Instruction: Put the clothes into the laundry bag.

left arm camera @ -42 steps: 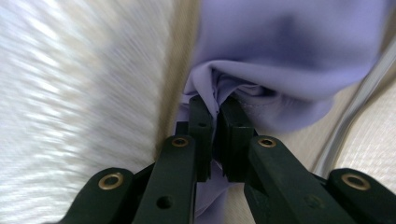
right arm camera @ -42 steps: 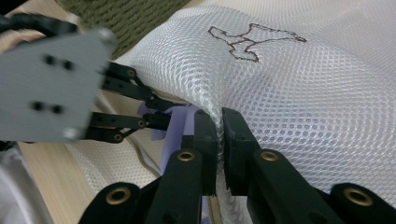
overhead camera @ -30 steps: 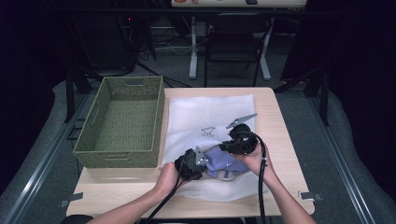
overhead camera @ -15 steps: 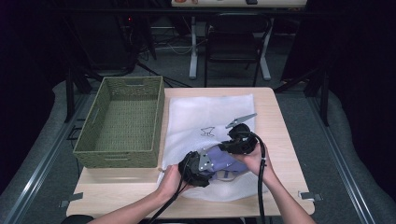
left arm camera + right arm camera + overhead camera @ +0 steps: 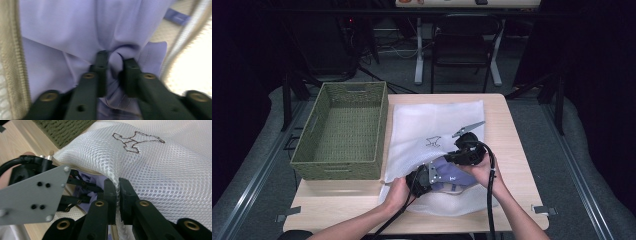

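A lavender garment (image 5: 453, 176) lies bunched at the mouth of a white mesh bag (image 5: 437, 120) on the table. My left gripper (image 5: 424, 176) has just been closing, and in the left gripper view its jaws (image 5: 115, 58) pinch a fold of the lavender cloth (image 5: 75, 30). My right gripper (image 5: 460, 154) is shut on the bag's upper edge, and the right gripper view shows the mesh (image 5: 162, 170) squeezed between its jaws (image 5: 117, 182) and lifted. Under that raised edge, the left gripper (image 5: 87, 192) reaches to the garment (image 5: 87, 180). The bag's beige zip (image 5: 10, 62) runs along one side.
A green woven basket (image 5: 337, 165) stands on the table's left half, touching the bag's left edge. A dog outline (image 5: 432, 141) is stitched on the bag. The wooden table (image 5: 512, 130) ends just right of the bag. A chair and stands are on the floor beyond.
My left gripper has edged to the right and down onto the lavender garment at the bag's mouth. The right gripper has stayed where it was, still on the bag's edge.
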`<state>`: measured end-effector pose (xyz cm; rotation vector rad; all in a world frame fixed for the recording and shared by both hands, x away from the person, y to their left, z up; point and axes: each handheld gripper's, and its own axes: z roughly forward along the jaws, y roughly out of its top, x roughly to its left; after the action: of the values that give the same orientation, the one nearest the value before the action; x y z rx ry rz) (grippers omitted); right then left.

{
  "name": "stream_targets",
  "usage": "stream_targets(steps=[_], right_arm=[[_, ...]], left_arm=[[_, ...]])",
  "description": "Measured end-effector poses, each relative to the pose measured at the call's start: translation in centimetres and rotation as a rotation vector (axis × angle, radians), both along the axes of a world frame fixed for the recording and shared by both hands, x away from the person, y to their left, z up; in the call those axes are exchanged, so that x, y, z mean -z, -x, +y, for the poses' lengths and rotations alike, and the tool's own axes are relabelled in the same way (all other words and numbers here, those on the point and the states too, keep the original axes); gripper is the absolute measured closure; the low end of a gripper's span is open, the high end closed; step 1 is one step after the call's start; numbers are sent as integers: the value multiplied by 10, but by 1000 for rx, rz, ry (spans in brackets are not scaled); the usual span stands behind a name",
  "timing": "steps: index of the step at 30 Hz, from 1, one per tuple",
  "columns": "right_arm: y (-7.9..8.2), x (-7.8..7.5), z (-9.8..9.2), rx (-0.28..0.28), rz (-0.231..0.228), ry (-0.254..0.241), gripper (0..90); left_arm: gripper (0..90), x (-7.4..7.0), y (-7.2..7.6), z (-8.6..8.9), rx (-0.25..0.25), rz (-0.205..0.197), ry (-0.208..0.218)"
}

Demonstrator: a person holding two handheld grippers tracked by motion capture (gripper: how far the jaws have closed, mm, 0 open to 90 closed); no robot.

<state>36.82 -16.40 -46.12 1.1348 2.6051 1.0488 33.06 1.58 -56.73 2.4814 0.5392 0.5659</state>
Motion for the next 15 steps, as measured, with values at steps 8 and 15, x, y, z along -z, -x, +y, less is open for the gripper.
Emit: stream_targets(steps=[8, 15], right_arm=[[1, -16, -9, 23, -28, -75, 857], [-1, -6, -6, 22, 9, -52, 856]], left_arm=[[862, -26, -12, 4, -82, -172, 75], [827, -2, -18, 3, -79, -114, -4]])
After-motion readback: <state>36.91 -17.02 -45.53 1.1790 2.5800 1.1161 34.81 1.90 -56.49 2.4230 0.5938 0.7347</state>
